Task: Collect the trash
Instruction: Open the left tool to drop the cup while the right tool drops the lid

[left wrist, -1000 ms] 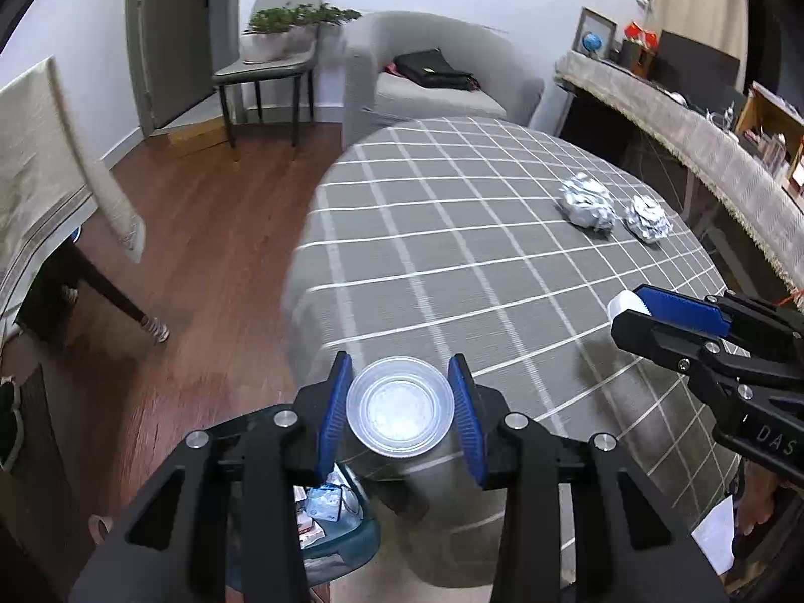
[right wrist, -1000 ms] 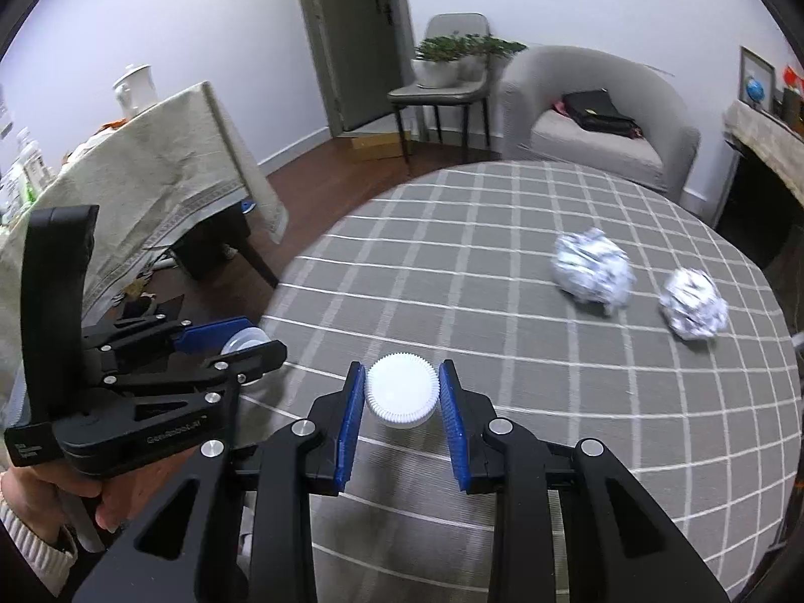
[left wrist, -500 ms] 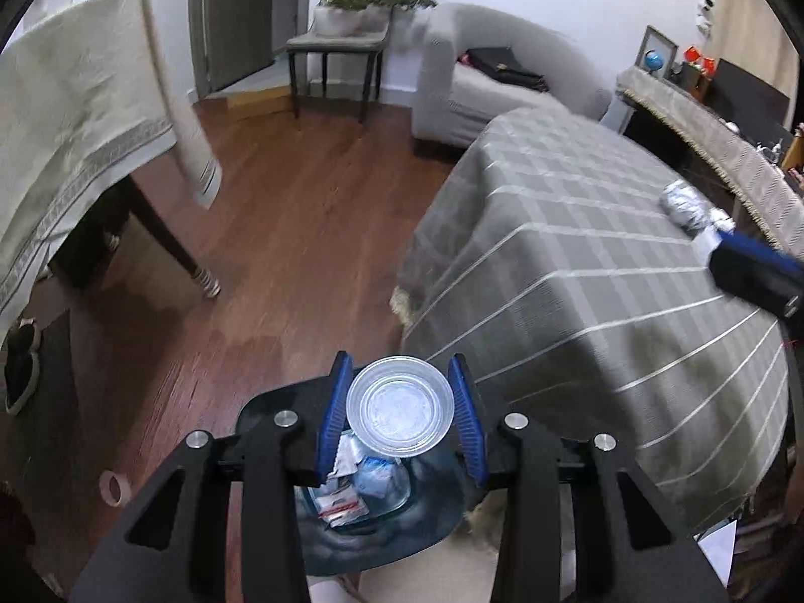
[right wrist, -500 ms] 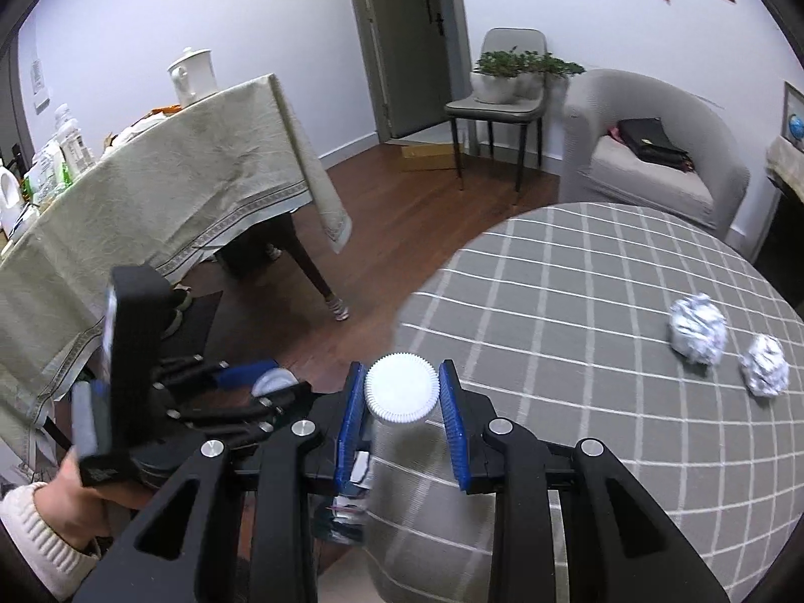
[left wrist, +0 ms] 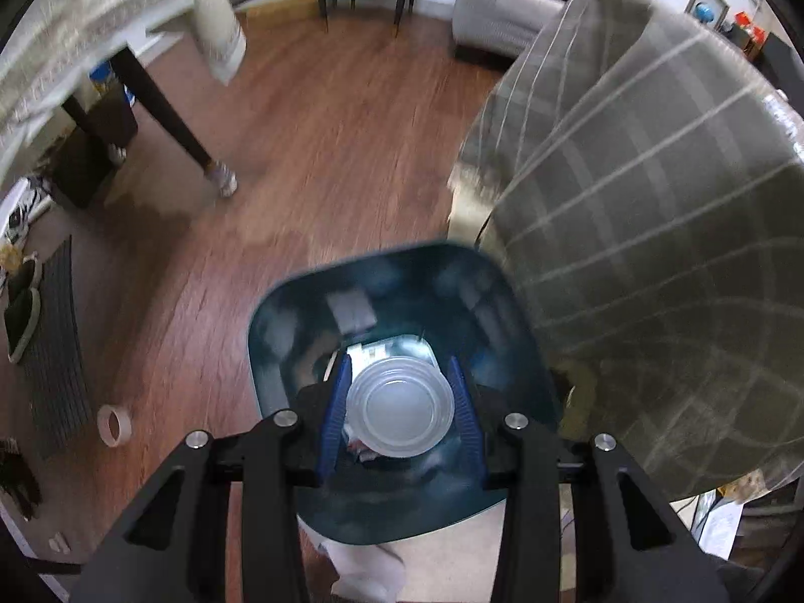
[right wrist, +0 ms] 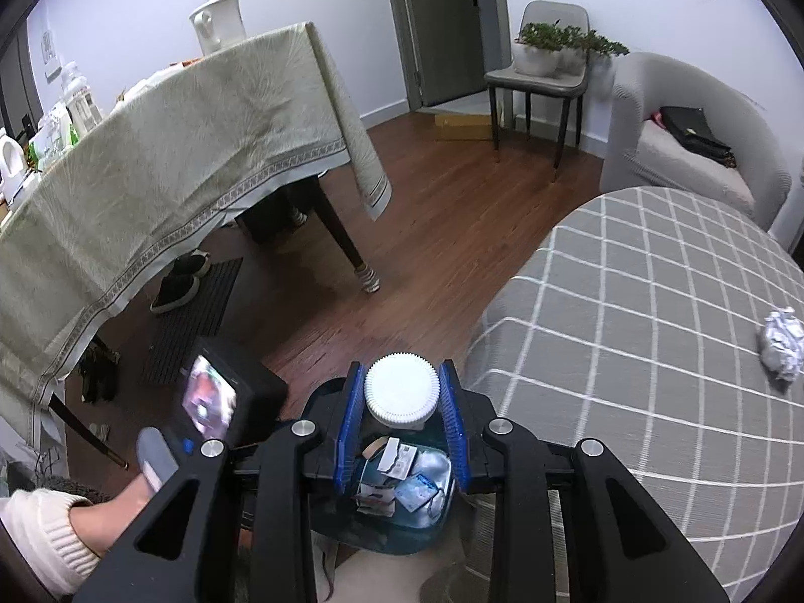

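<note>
My left gripper (left wrist: pixel 400 404) is shut on a clear round plastic container (left wrist: pixel 400 408), held right over the open mouth of a dark blue trash bin (left wrist: pixel 281 331) on the floor. Paper scraps lie at the bin's bottom. In the right wrist view my right gripper (right wrist: pixel 400 399) is shut on a white ribbed bottle cap (right wrist: pixel 400 391), above the same blue bin (right wrist: pixel 402 537), whose wrappers show between the fingers. A crumpled foil ball (right wrist: pixel 782 343) lies on the round grey checked table (right wrist: pixel 653 341).
The checked tablecloth (left wrist: pixel 653 261) hangs just right of the bin. A second table with a beige cloth (right wrist: pixel 166 161) and a dark leg stands to the left. A tape roll (left wrist: pixel 114 424), a mat and shoes lie on the wooden floor. A person's hand in a white sleeve (right wrist: pixel 45 532) holds the left tool.
Both grippers moved off the round table toward the floor bin. The left one dropped and tilted down until the bin fills its view; the right one swung left over the bin. Both grips held.
</note>
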The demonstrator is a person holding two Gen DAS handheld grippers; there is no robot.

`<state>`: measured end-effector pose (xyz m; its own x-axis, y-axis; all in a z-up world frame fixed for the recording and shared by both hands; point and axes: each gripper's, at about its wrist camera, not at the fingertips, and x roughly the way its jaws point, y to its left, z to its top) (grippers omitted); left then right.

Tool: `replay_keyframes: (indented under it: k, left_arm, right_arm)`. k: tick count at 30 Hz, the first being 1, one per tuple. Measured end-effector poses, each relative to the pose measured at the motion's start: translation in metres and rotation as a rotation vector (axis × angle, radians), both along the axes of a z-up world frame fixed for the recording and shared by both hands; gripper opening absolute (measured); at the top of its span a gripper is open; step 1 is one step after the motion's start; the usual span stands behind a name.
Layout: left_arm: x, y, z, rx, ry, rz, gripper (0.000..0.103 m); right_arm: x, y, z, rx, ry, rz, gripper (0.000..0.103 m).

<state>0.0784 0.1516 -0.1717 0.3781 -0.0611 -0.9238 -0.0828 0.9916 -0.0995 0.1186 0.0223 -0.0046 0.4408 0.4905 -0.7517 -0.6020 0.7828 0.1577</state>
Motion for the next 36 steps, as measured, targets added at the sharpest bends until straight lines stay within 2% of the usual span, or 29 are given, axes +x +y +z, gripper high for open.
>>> replay_keyframes:
  k: [7,13,14,15,16,18,25,28,30,36]
  left_arm:
    - [-0.007,0.008,-0.042,0.006,0.112,0.009,0.042]
    - [-0.017,0.008,-0.074,0.017,0.195,-0.023,0.042]
    - [-0.017,0.008,-0.078,0.012,0.207,-0.029,0.044]
    - [-0.017,0.009,-0.08,0.002,0.213,-0.034,0.056]
    - [-0.019,0.01,-0.08,0.001,0.209,-0.038,0.062]
    - [-0.02,0.01,-0.074,0.027,0.19,-0.046,0.063]
    - [-0.022,0.029,-0.036,0.012,0.118,-0.01,0.061]
    - [-0.022,0.043,-0.009,0.01,0.051,0.025,0.059]
    - [-0.021,0.052,0.008,0.005,0.012,0.043,0.053]
    - [-0.02,0.067,0.069,-0.033,-0.124,0.1,0.05]
  right_arm:
    - [0.002,0.021,-0.017,-0.026,0.043,0.033,0.03]
    - [0.005,0.036,-0.031,-0.047,0.085,0.044,0.03]
    - [0.005,0.04,-0.033,-0.055,0.089,0.05,0.03]
    - [0.005,0.042,-0.036,-0.061,0.092,0.055,0.03]
    - [0.005,0.045,-0.039,-0.069,0.098,0.058,0.03]
    - [0.005,0.05,-0.045,-0.081,0.109,0.061,0.03]
    - [0.008,0.061,-0.07,-0.122,0.152,0.074,0.03]
    - [0.011,0.062,-0.075,-0.133,0.161,0.077,0.03]
    - [0.011,0.063,-0.078,-0.138,0.166,0.076,0.03]
    - [0.014,0.071,-0.1,-0.148,0.212,0.086,0.03]
